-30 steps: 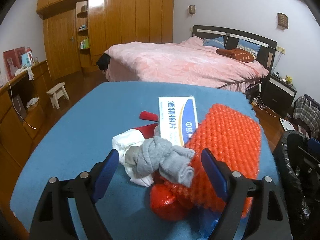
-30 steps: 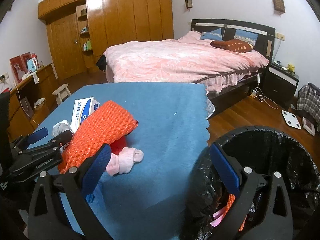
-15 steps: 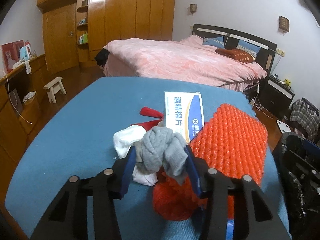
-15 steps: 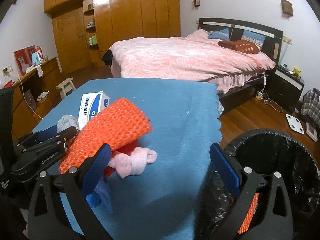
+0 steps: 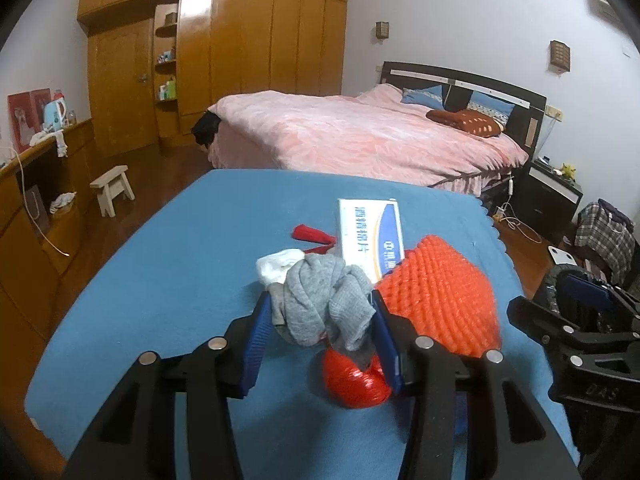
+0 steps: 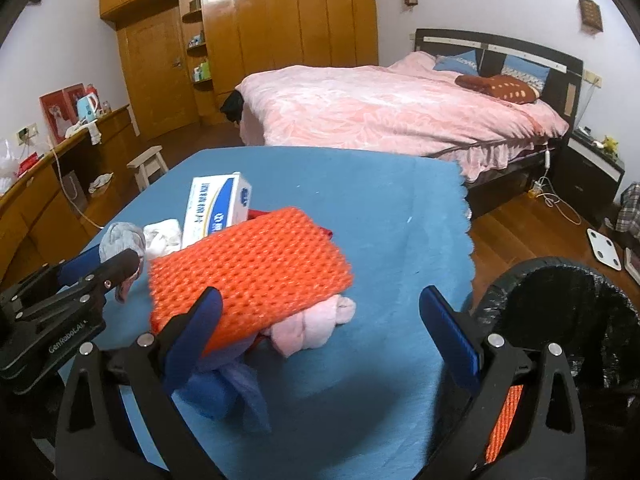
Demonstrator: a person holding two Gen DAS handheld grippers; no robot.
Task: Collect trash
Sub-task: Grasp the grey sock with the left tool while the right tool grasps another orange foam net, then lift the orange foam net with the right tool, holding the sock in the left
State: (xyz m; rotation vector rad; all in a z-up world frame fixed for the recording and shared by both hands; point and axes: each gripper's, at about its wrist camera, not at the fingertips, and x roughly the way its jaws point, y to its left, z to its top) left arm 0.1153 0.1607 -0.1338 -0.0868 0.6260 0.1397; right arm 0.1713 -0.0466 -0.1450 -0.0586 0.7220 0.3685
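Blue table (image 5: 168, 280): grey sock (image 5: 320, 304) in left gripper (image 5: 320, 336).

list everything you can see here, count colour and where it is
grey sock bundle: 1, grey, pinched in the left gripper over the table
white cloth: 1, white, on the table behind the grey bundle
box: 1, white and blue, mid table
foam net sheet: 1, orange, lying over the pile
red ball: 1, red, under the orange sheet's near edge
pink cloth: 1, pink, partly under the orange sheet
blue cloth: 1, blue, near table edge
table: 1, blue cover
bin: 1, black liner, right of the table
bed: 1, pink cover, behind
stool: 1, pale wood, floor
left gripper: 1, black, blue jaws
right gripper: 1, black, jaws apart, nothing held
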